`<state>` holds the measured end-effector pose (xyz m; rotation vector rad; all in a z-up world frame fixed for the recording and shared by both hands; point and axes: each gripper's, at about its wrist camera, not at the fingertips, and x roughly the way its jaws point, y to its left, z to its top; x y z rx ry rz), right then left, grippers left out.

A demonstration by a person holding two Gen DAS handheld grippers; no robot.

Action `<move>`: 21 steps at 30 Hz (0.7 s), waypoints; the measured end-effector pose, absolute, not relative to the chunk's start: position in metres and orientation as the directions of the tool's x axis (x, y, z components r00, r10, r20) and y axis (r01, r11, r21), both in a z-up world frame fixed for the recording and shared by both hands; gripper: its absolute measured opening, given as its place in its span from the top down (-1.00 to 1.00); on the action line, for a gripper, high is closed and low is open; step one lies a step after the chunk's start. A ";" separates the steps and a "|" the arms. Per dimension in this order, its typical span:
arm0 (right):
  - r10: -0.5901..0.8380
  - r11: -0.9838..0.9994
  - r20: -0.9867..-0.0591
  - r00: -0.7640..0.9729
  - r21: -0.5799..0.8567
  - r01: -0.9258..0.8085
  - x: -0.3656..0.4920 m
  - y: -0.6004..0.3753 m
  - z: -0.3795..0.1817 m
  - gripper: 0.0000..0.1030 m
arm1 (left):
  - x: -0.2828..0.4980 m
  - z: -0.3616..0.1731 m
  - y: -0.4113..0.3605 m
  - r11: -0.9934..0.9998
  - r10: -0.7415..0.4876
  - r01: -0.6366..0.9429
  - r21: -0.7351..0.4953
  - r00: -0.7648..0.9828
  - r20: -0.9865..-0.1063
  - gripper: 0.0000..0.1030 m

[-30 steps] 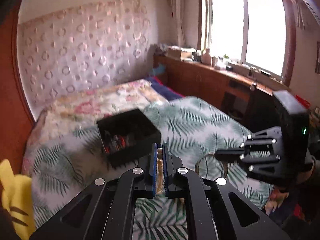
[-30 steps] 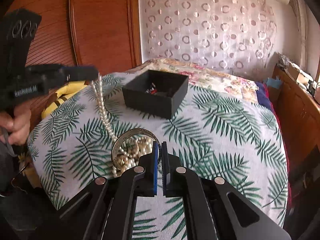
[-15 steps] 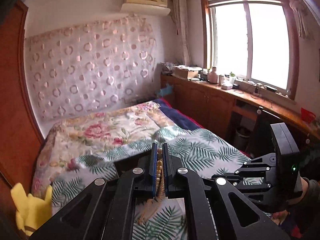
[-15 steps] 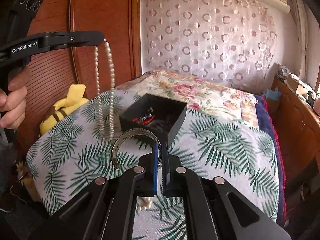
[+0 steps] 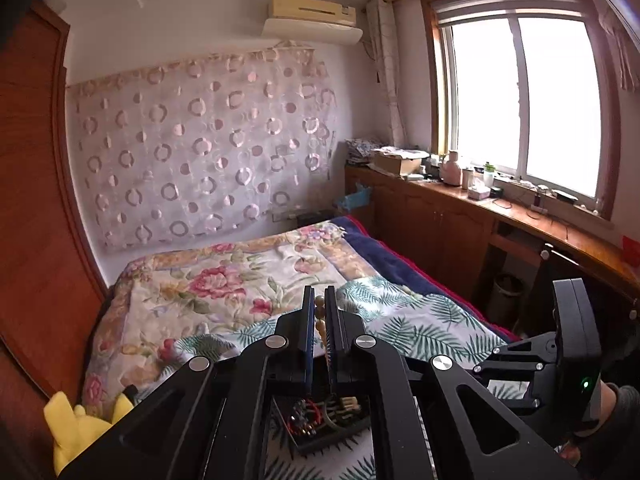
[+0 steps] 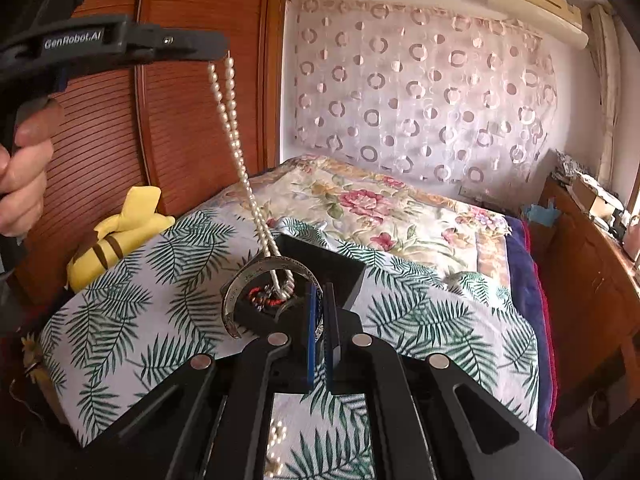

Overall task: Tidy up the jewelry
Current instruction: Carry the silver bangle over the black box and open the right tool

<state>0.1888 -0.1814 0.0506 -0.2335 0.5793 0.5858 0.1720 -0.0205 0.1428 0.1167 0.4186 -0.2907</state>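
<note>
My left gripper [image 5: 319, 308] is shut on a pearl necklace [image 6: 236, 148], held high above the bed; in the right wrist view that gripper [image 6: 222, 50] is at top left and the strand hangs down with its lower end in the black jewelry box [image 6: 340, 268]. The box [image 5: 320, 438] shows below my left fingers with red and other pieces inside. My right gripper [image 6: 320, 304] is shut on a silver bangle [image 6: 240, 284], held just over the box's near edge.
The bed has a fern-print sheet [image 6: 420, 320] and a floral quilt [image 6: 360, 200]. A yellow plush toy [image 6: 116, 232] lies at the bed's left edge by the wooden wardrobe [image 6: 180, 120]. A wooden counter [image 5: 520, 216] with clutter runs under the window. More pearls [image 6: 276, 440] lie below my right gripper.
My left gripper rose and carried the necklace over the box, so the strand's end now hangs into it. My right gripper moved the bangle forward to the box.
</note>
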 end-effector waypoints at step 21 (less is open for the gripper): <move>0.388 0.824 -0.694 0.607 -0.034 -0.565 0.262 -0.141 -0.020 0.92 | 0.227 0.063 -0.019 0.961 -0.225 0.278 0.011 0.800 -0.556 0.92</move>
